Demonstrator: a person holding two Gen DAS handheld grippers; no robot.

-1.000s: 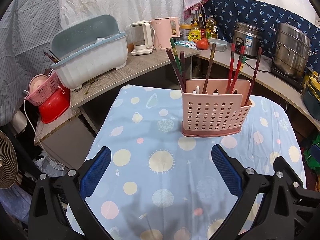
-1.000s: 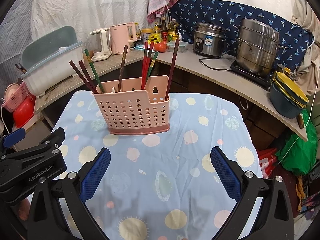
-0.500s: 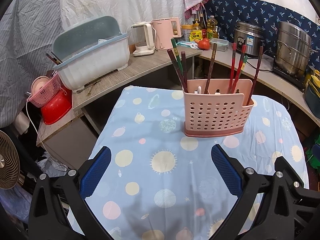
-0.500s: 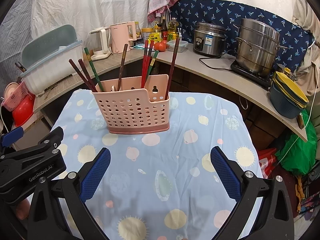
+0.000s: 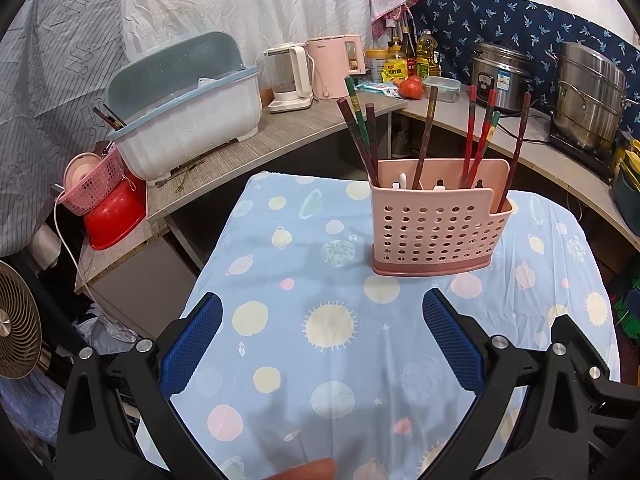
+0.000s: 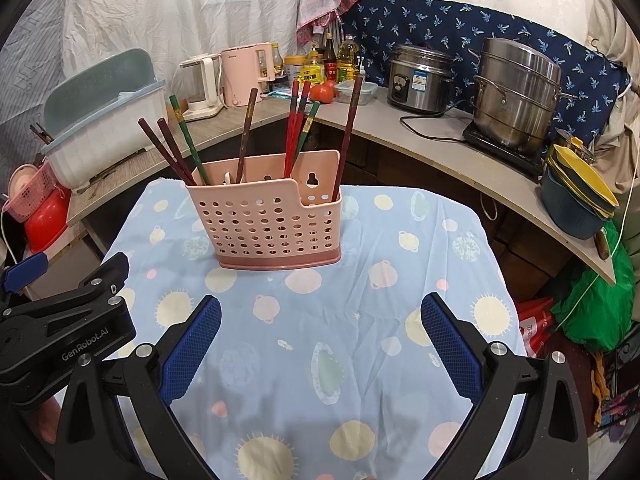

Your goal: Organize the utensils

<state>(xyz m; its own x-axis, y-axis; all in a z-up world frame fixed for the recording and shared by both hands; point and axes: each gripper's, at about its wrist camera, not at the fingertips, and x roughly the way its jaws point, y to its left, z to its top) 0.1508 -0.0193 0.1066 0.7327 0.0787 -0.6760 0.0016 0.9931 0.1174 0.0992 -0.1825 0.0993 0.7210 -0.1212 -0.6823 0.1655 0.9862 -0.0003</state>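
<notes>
A cluttered kitchen corner surrounds a small worktop (image 6: 400, 280) covered by a light blue cloth printed with suns and planets. A curved counter (image 6: 440, 136) runs behind it, carrying two kettles, one white (image 6: 202, 82) and one pink (image 6: 244, 74), a rice cooker (image 6: 420, 80) and one tall steel steamer pot (image 6: 516, 96). A white dish tub (image 5: 188, 120) with a blue-grey lid sits on the counter's left stretch.

One pink perforated utensil holder (image 6: 268, 220) stands upright on the far half of the cloth, well apart from both tools. Eight chopsticks (image 6: 294, 128) rise from it: three lean together at its left end (two dark brown, one green), one brown stick stands near the middle, three sit right of centre (two red, one green-tipped), and one dark red stick stands alone at the right end. A white handle tip (image 5: 403, 179) pokes just above the rim; what it belongs to cannot be told.

The left tool (image 5: 322, 340) hovers over the near part of the cloth, its two blue-padded fingers spread wide with nothing between them. The right tool (image 6: 320, 340) hangs likewise, fingers wide apart and empty. In the right wrist view the left tool's black frame appears at the lower left.
</notes>
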